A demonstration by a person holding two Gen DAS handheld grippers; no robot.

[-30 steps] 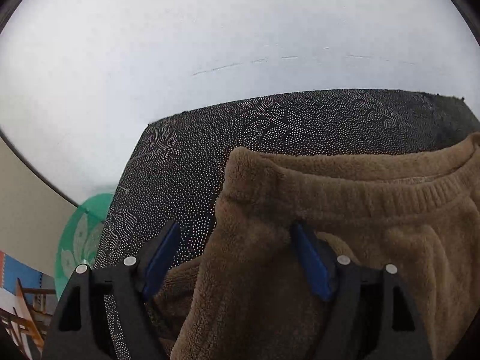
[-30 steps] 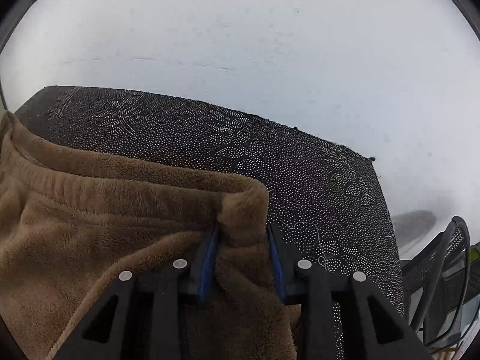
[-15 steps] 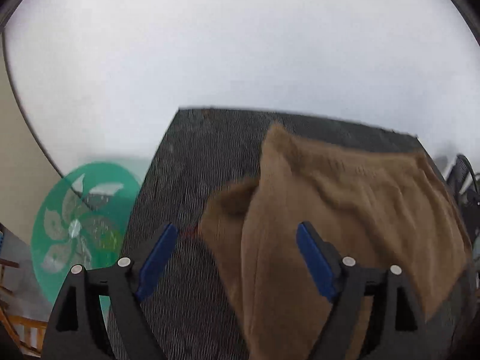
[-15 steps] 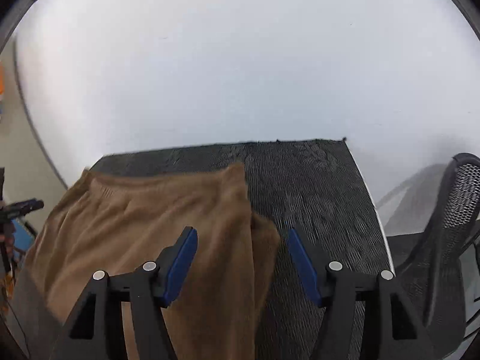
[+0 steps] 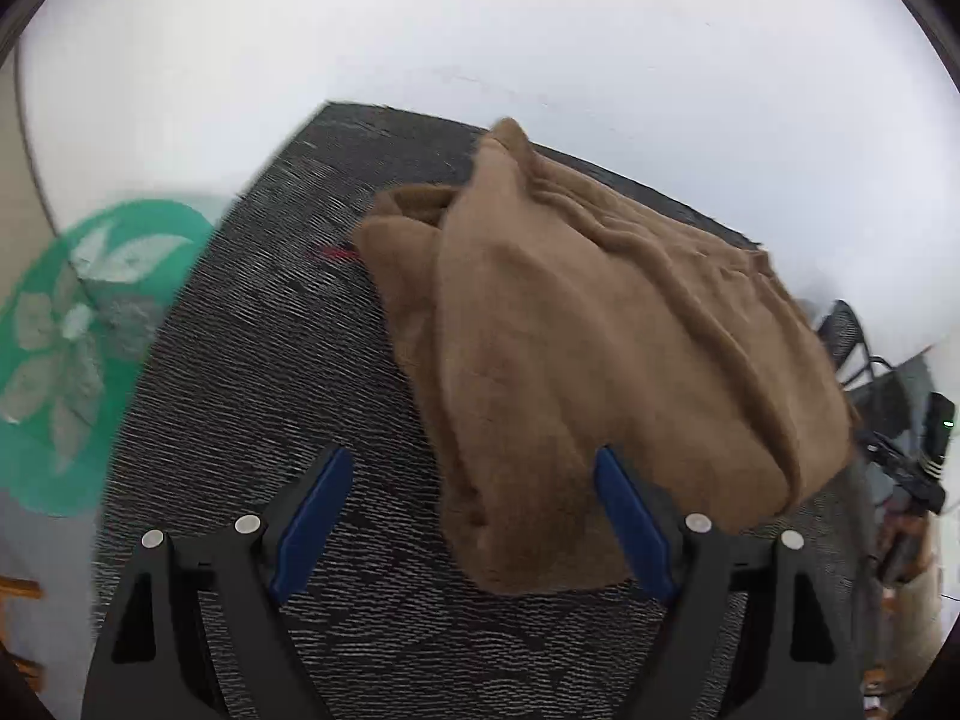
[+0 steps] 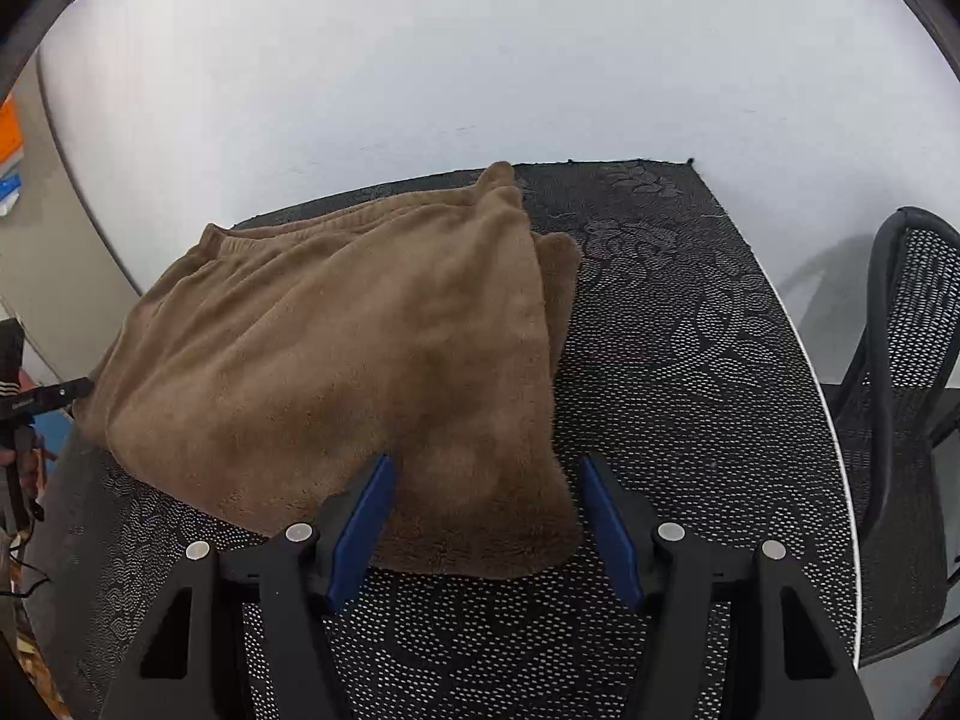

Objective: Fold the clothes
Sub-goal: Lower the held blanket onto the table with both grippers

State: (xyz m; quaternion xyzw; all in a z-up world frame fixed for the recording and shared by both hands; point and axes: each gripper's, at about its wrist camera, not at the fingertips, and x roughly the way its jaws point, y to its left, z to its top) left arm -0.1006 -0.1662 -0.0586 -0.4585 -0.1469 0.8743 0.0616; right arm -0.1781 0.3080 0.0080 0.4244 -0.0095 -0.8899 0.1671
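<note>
The left view is motion-blurred, and the mat's (image 6: pixel 690 360) near edge is cut off behind both tools. The folded brown garment (image 6: pixel 360 360) lies on the mat on the desk (image 6: pixel 420 90). Left tool (image 5: pixel 474 516) gapes wide with the garment's near corner just ahead of it, ungripped; right tool's (image 6: pixel 486 516) jaws, recently opened, frame the garment's other near corner without pressing.

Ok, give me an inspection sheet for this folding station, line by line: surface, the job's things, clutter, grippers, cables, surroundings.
Surface: dark patterned mat over a white table.
Job's things: brown fleece garment, folded over in layers, lying on the mat.
Clutter: nothing seen on the mat besides the garment.
Grippers: left gripper open, jaws clear of the garment; right gripper open, jaws just opened, fleece edge lies between them unpressed.
Cables: thin dark cable at the left edge of the right wrist view.
Surroundings: black mesh chair beside the table; green round floral-patterned thing beyond the mat's edge, too blurred to name.
</note>
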